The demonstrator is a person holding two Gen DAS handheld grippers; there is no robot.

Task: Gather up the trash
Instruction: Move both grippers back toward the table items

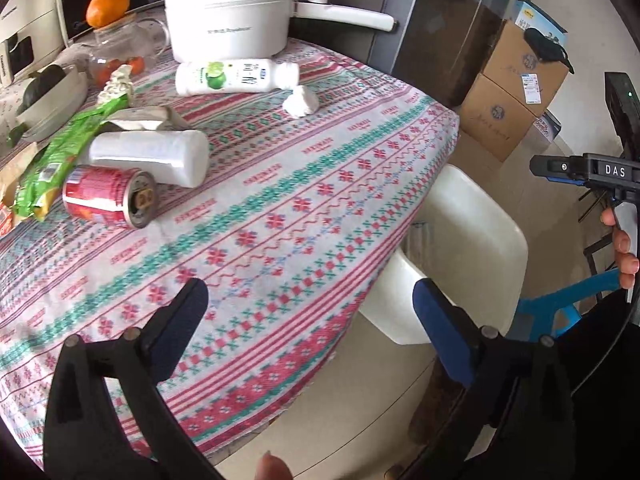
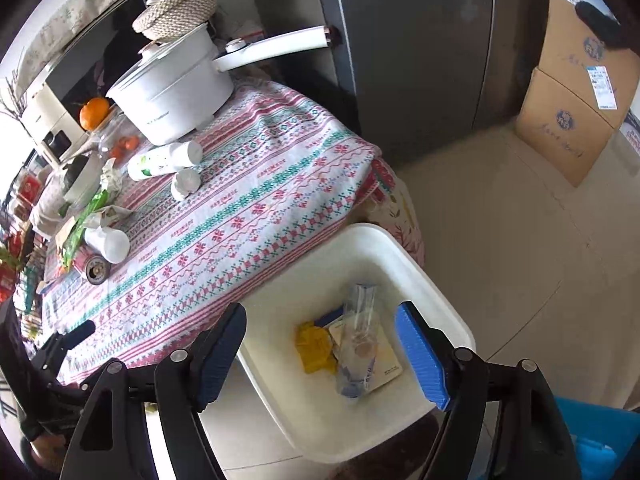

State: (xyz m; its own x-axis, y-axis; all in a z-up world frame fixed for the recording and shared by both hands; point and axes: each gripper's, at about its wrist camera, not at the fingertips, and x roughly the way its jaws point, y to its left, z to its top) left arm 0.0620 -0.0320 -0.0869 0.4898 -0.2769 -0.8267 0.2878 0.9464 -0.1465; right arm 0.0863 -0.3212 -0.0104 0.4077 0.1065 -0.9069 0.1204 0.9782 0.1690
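In the left wrist view, the left gripper (image 1: 310, 312) hangs above the patterned tablecloth (image 1: 280, 208), its jaws spread wide with nothing between them. The trash lies well apart from it, up at ten o'clock: a green wrapper (image 1: 64, 148), then a red can (image 1: 108, 196) on its side with its open top facing the camera, touching a white cup (image 1: 152, 156) also lying down. Toward twelve o'clock rest a white bottle with a green label (image 1: 236, 76) and, just beside its cap, a crumpled tissue (image 1: 301, 101). At three o'clock from the fingers the white bin (image 1: 472, 240) stands beside the table edge.

In the right wrist view, the right gripper (image 2: 320, 344) is likewise fully open and holds nothing. It hovers directly over the white bin (image 2: 432, 280); between the fingertips, down inside, lie a yellow wrapper (image 2: 316, 348), a clear plastic bottle (image 2: 358, 344) and a flat card (image 2: 384, 360) beneath it. The can (image 2: 94, 266) and cup (image 2: 108, 242) sit far off at ten o'clock.
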